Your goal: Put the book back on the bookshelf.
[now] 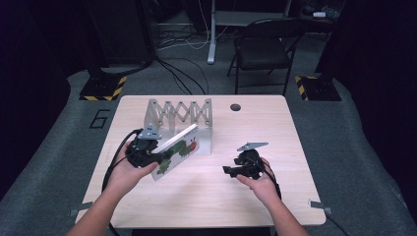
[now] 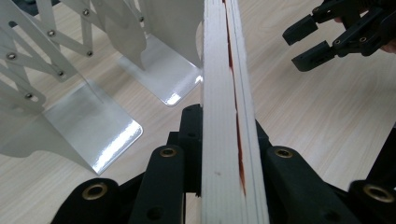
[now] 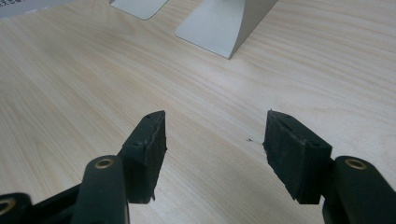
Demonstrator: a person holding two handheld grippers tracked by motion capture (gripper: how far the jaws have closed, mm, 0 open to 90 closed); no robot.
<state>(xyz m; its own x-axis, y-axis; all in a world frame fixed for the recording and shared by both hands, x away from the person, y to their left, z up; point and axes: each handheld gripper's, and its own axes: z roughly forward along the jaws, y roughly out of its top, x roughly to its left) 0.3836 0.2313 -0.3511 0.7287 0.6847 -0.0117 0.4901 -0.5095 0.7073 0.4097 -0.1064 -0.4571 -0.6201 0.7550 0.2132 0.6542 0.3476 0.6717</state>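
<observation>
White board pages sit clamped in the left gripper (image 1: 147,153), the picture book (image 1: 178,150) tilted just before the accordion metal rack (image 1: 179,115). Slotting it cleanly likely means squaring its edge to a gap first. Rightward, the right gripper (image 1: 231,170) hovers over the worktop (image 1: 275,128), jaws apart, empty.

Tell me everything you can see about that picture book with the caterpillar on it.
The picture book is a thick board book, its white cover showing a green caterpillar with a red head. It is tilted, lifted over the table just in front of the white metal rack. The left gripper is clamped on its lower end. Edge-on, its stiff pale pages show a red streak between them.
</observation>
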